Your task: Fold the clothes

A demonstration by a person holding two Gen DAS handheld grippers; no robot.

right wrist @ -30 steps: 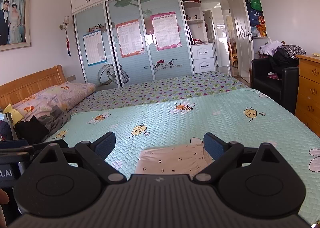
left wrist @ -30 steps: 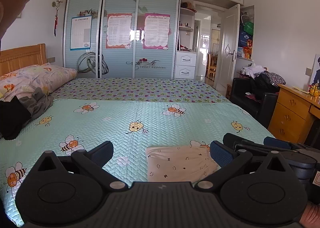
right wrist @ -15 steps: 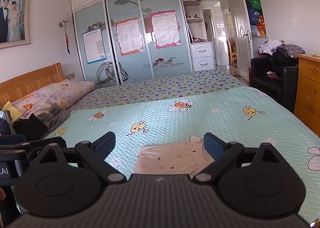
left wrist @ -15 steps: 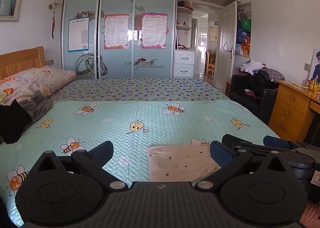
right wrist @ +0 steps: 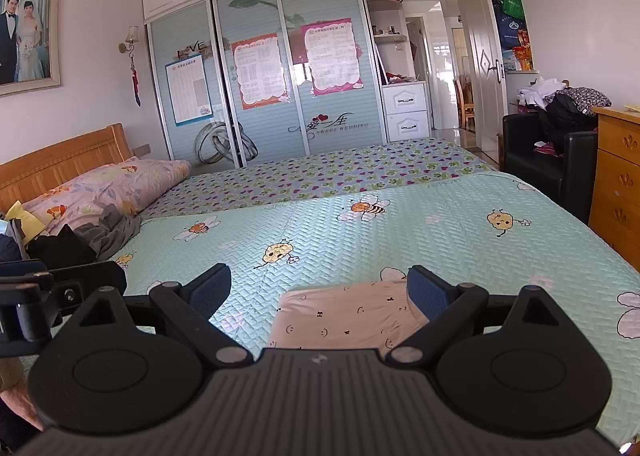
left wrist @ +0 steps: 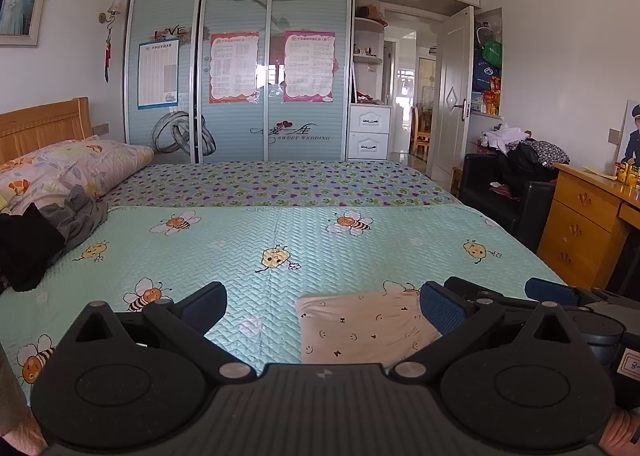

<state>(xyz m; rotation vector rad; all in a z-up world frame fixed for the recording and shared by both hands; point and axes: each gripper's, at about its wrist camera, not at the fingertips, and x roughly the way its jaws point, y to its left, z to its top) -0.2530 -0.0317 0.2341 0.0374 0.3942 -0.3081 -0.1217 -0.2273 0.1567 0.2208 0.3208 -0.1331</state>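
From the left wrist view, the left gripper (left wrist: 323,306) is spread wide with nothing between its blue pads, above a bed covered by a mint bee-print quilt (left wrist: 320,248), and the folded cream garment (left wrist: 366,326) with tiny printed faces lies flat on the quilt toward the right finger, with the right gripper (left wrist: 500,296) just beyond it at the right edge. From the right wrist view, the right gripper (right wrist: 319,290) is likewise wide apart and empty above the folded cream garment (right wrist: 344,318), which lies on the quilt (right wrist: 440,240) nearer its right finger, while a heap of dark clothes (right wrist: 80,240) sits by the pillow (right wrist: 104,188) far left.
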